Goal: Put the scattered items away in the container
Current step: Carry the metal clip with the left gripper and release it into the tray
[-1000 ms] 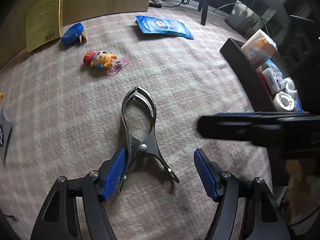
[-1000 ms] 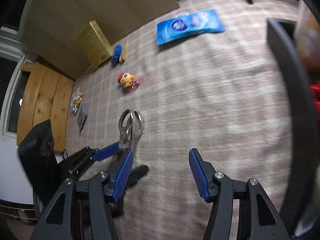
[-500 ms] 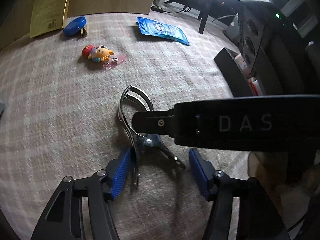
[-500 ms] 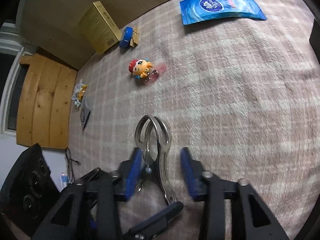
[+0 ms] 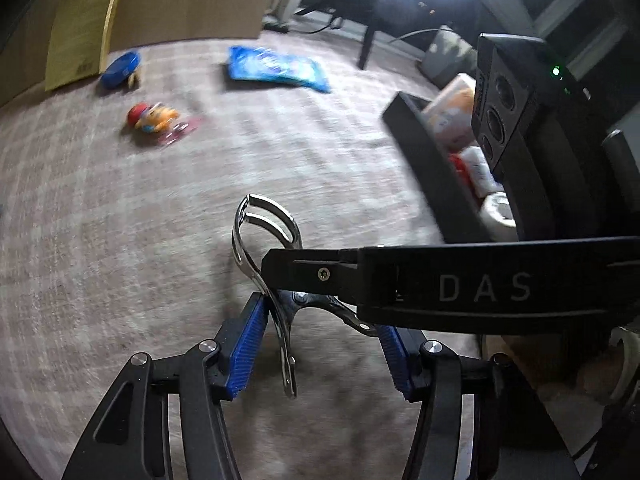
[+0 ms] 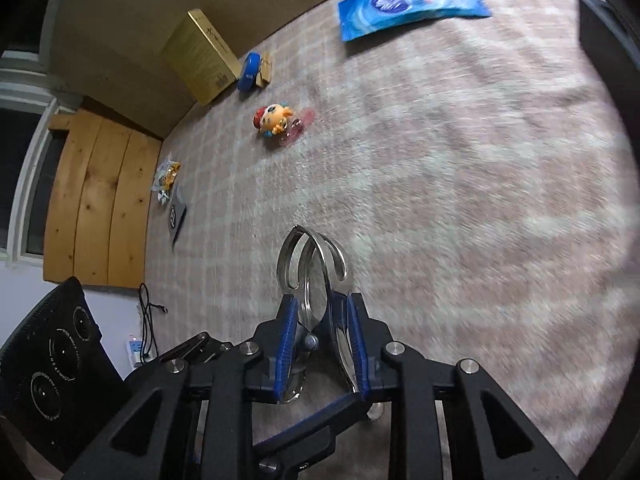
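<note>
Metal clamp [image 6: 312,280] sits pinched in the right gripper [image 6: 320,344], lettered "DAS"; left gripper [image 5: 320,344] straddles its handles, touching both.

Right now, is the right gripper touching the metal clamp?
Touching. The right wrist view shows the right gripper with both blue pads pressed against the metal clamp at its pivot.
</note>
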`<state>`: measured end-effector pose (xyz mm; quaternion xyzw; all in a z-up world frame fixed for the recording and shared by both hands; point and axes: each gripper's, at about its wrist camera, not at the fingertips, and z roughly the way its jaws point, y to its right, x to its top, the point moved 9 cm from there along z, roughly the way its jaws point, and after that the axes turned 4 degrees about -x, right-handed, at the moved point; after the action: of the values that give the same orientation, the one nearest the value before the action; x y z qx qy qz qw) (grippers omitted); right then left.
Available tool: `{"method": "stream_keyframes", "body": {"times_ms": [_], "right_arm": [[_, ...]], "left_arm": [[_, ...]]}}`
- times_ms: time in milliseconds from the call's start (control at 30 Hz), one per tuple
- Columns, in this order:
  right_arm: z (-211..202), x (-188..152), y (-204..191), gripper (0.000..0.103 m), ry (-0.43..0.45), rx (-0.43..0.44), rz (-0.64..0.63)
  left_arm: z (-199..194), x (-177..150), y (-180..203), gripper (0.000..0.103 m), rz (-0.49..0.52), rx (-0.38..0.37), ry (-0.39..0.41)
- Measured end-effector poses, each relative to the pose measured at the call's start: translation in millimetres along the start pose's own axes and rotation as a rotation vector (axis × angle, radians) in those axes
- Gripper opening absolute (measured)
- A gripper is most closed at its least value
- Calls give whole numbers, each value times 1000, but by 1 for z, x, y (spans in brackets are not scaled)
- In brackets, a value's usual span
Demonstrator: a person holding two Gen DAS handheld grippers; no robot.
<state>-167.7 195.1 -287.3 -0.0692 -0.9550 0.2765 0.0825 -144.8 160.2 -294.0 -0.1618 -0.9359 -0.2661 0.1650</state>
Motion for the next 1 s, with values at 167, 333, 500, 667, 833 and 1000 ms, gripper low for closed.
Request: {"method": "stream_keyframes", "body": {"times_ms": [167,333,500,667,833,1000], "right_arm": [[-41,-5,12,23,65,1,8],[-84,-4,34,23,134,2,43],[-133,-6,59,23,210,-10,72],[-182,-6,90,23,291,-27,114],[-224,-3,123,23,348,-55,143],[-251,-4,157,23,379,-80,182]], "left_arm": [[-6,12,41,58,65,-29,24],[-5,25,83,58,117,-61,38],[-2,41,137,58,195,-109,52],[8,58,196,58,272,-148,59],[23,67,242,58,328,-183,43],[47,71,282,58,379,-203,10]]}}
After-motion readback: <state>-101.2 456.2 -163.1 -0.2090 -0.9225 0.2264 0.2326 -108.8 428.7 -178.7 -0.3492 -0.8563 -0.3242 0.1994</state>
